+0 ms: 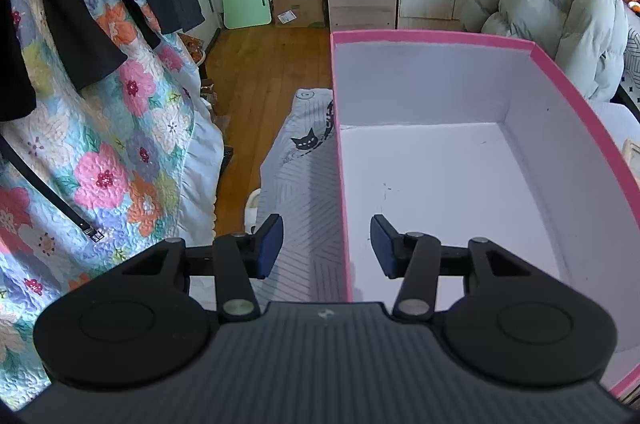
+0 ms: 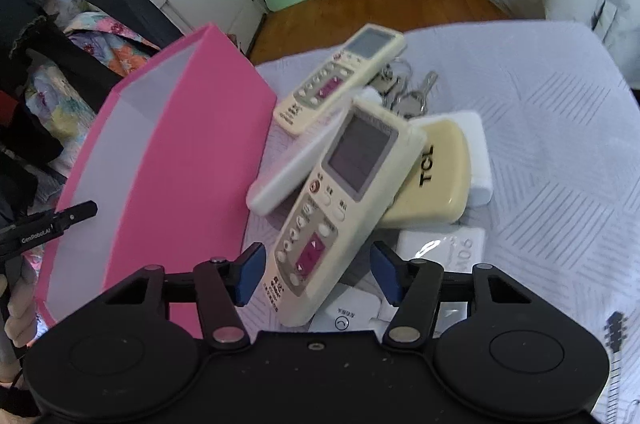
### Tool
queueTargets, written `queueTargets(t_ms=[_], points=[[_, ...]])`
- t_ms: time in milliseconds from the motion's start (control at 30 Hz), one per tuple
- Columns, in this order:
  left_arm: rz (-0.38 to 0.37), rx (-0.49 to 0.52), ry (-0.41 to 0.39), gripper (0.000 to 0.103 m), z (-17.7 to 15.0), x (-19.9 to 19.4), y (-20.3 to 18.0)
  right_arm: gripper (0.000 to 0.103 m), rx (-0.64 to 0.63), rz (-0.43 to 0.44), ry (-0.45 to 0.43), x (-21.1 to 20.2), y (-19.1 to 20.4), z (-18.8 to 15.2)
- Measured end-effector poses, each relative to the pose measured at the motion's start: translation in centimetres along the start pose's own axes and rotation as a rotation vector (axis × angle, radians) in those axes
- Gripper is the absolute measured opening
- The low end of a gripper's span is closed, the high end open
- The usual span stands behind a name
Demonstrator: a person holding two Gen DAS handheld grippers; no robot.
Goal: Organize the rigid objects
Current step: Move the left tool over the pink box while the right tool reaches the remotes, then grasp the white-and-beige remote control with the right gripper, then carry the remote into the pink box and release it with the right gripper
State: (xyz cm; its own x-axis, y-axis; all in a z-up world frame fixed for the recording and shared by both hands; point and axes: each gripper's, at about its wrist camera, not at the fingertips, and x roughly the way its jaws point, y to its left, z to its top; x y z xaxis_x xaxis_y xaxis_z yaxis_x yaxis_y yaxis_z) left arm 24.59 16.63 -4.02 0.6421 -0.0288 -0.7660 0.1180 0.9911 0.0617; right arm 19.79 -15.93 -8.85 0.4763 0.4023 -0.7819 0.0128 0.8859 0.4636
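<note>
Where pink box (image 1: 440, 38) sits, patterned bedsheet (image 2: 540, 128)

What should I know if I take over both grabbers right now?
Left gripper: jaws open, astride the near wall of the pink box, not pressing on it.
Right gripper: jaws open around the front remote, pads not touching.
Other remotes, TCL case, keys and white chargers lie piled on the bed beside the box.
Done: nothing; box is empty.
Left: put everything in.
</note>
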Motion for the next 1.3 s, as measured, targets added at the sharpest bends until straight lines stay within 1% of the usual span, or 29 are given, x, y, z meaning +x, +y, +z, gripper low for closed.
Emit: queueTargets(t_ms=[33, 100, 133, 167, 200, 267, 300, 333, 433, 467, 700, 800, 967, 1067, 1167, 1233, 1300], points=[[-0.006, -0.002, 0.008, 0.027, -0.1, 0.2, 0.0, 0.064, 0.013, 0.006, -0.001, 0.3, -0.1, -0.1], [-0.011, -0.007, 0.011, 0.018, -0.2, 0.4, 0.1, 0.062, 0.040, 0.015, -0.029, 0.3, -0.4, -0.3], [-0.010, -0.010, 0.000, 0.017, -0.2, 0.4, 0.2, 0.055, 0.050, 0.005, -0.044, 0.2, -0.5, -0.2], [-0.014, -0.008, -0.027, 0.016, -0.3, 0.1, 0.2, 0.044, 0.058, 0.002, -0.058, 0.1, -0.8, -0.3], [-0.018, 0.002, -0.044, 0.013, -0.3, -0.1, 0.1, 0.041, 0.085, 0.012, -0.067, -0.1, -1.0, -0.3], [-0.021, 0.018, -0.057, 0.009, -0.4, -0.3, -0.2, 0.036, 0.139, 0.025, -0.078, -0.5, -1.4, -0.2], [-0.020, 0.024, -0.063, 0.006, -0.4, -0.3, -0.4, 0.035, 0.151, 0.032, -0.077, -0.6, -1.4, -0.1], [-0.020, 0.032, -0.065, 0.004, -0.5, -0.2, -0.6, 0.032, 0.148, 0.033, -0.077, -0.8, -1.4, -0.1], [-0.013, 0.036, -0.075, 0.003, -0.5, -0.3, -0.8, 0.023, 0.099, 0.043, -0.077, -1.2, -0.8, 0.1], [-0.011, 0.038, -0.076, 0.003, -0.5, -0.2, -0.8, 0.022, 0.075, 0.040, -0.077, -1.4, -0.5, 0.2], [-0.016, 0.026, -0.093, 0.003, -0.7, -0.4, -0.7, 0.021, -0.052, 0.007, -0.087, -2.0, 0.9, 0.4], [-0.018, 0.022, -0.098, 0.003, -0.8, -0.5, -0.6, 0.021, -0.103, -0.001, -0.143, -3.3, 1.4, 0.4], [-0.014, 0.025, -0.106, 0.003, -0.9, -0.5, -0.6, 0.021, -0.160, -0.001, -0.200, -5.4, 2.6, 1.1], [-0.014, 0.019, -0.108, 0.003, -0.9, -0.5, -0.5, 0.021, -0.168, 0.015, -0.236, -6.7, 3.4, 1.8], [-0.015, 0.021, -0.109, 0.003, -0.9, -0.5, -0.6, 0.021, -0.175, 0.052, -0.266, -7.9, 4.7, 2.7], [-0.015, 0.019, -0.109, 0.003, -0.8, -0.5, -0.6, 0.021, -0.173, 0.096, -0.282, -8.7, 6.2, 3.1], [-0.017, 0.015, -0.111, 0.003, -0.9, -0.5, -0.6, 0.021, -0.180, 0.165, -0.278, -8.8, 8.3, 3.3]])
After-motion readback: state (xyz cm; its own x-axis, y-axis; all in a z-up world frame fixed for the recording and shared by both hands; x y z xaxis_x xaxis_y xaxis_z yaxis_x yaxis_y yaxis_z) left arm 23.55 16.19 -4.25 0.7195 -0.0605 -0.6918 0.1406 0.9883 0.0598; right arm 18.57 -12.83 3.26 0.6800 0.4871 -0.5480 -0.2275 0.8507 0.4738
